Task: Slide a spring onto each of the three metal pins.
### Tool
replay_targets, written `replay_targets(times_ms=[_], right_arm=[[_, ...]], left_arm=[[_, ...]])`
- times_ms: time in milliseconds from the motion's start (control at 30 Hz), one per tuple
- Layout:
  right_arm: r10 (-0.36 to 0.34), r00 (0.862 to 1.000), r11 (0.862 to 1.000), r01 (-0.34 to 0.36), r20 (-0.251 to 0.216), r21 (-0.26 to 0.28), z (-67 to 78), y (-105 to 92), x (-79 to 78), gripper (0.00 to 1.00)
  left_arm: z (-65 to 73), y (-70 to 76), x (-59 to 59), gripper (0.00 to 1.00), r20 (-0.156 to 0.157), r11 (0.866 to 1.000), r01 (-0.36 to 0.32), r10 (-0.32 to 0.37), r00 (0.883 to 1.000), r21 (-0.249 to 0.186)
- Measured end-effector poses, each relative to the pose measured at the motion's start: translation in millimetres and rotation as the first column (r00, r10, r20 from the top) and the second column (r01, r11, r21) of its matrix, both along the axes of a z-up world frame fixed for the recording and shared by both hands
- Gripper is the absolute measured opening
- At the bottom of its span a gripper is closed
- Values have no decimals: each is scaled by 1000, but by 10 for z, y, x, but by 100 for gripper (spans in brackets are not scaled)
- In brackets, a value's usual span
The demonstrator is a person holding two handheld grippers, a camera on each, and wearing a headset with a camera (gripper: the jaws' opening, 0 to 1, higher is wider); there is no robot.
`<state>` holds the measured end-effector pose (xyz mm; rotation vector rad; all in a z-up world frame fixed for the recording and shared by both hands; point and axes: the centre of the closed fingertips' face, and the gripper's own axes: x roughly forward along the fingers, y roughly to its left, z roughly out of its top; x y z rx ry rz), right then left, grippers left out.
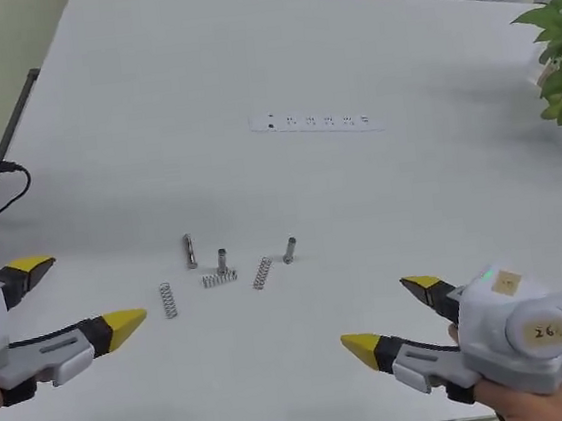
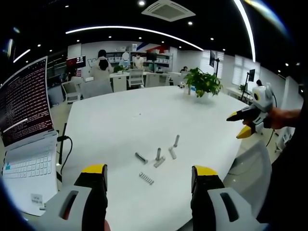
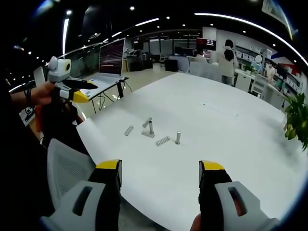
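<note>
1. Counter (image 1: 409,187): a white surface that carries all the task parts, which are grouped left of centre on the near side.
2. Left pin (image 1: 190,250): a short metal pin that appears to lie on its side, at the far left of the group.
3. Middle pin (image 1: 222,261): stands upright, just right of the left pin.
4. Right pin (image 1: 289,250): stands upright, apart from the other two.
5. Left spring (image 1: 168,300): lies flat on the counter, near and left of the pins.
6. Middle spring (image 1: 219,278): lies flat at the foot of the middle pin, on its near side.
7. Right spring (image 1: 261,273): lies flat between the middle pin and the right pin.
8. Left tool (image 1: 79,294): hangs over the near left edge, yellow-tipped jaws spread wide and empty, well apart from the parts.
9. Right tool (image 1: 390,313): hangs over the near right edge, jaws likewise spread and empty.
10. Power strip (image 1: 317,122): a white strip lying far of the group.
11. Laptop (image 2: 29,139): open, at the left edge of the counter.
12. Plant (image 1: 561,50): green leaves at the far right.
</note>
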<state>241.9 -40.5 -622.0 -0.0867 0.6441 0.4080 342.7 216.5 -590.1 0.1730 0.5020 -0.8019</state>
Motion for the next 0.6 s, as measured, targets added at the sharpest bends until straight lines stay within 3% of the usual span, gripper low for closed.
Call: replay_targets(times_ms=[267,600], right_arm=[[-11,1000,1000,11,-6,-9,6,-76,0,63],[-43,999,999,43,-4,-27,15,-209,13,63]], left_arm=[[-134,-119,147,66,-5,1000,24,-24,1000,14],[-322,-209,398,65,-36,999,38,-38,999,12]])
